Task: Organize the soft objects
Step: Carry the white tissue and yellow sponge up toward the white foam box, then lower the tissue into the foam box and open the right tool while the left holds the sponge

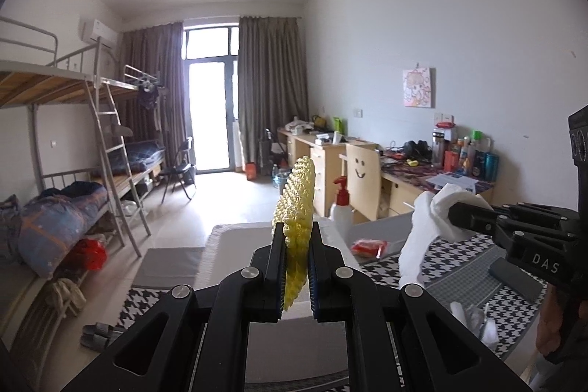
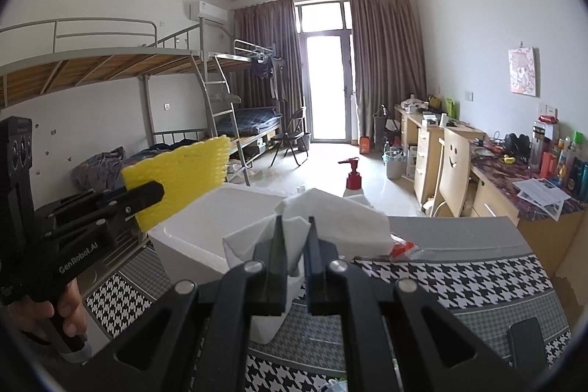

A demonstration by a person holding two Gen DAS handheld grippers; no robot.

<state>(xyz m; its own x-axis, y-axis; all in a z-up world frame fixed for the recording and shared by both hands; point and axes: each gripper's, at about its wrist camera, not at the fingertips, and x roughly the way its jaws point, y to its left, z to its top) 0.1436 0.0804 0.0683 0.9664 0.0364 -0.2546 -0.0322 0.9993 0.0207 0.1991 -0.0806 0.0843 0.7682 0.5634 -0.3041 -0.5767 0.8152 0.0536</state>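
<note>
Above the white foam box (image 2: 205, 219), the left gripper (image 1: 297, 256) was held with its fingers pinched on a yellow foam net (image 1: 297, 204), which stood on edge between them and rose well past the fingertips. Seen from the right wrist view, the same yellow foam net (image 2: 180, 179) was shown flat-on, clamped at its lower left corner by the left gripper (image 2: 147, 197) and raised over the near left corner of the box. The right gripper (image 2: 296, 245) was closed on a crumpled white cloth (image 2: 330, 219), part of which hung down between and below the fingers. In the left wrist view the white cloth (image 1: 426, 226) was seen lifted clear of the patterned table cover (image 1: 459, 267), held by the right gripper (image 1: 455, 212) at its upper fold. The interior of the box could not be seen from either view, so its contents could not be told. Behind the box a white pump bottle (image 1: 341, 204) with a red top was stood, and just beside it a red packet (image 1: 369, 247) was laid on the table. A dark phone (image 2: 527, 344) was laid on the cover at the near right.
</note>
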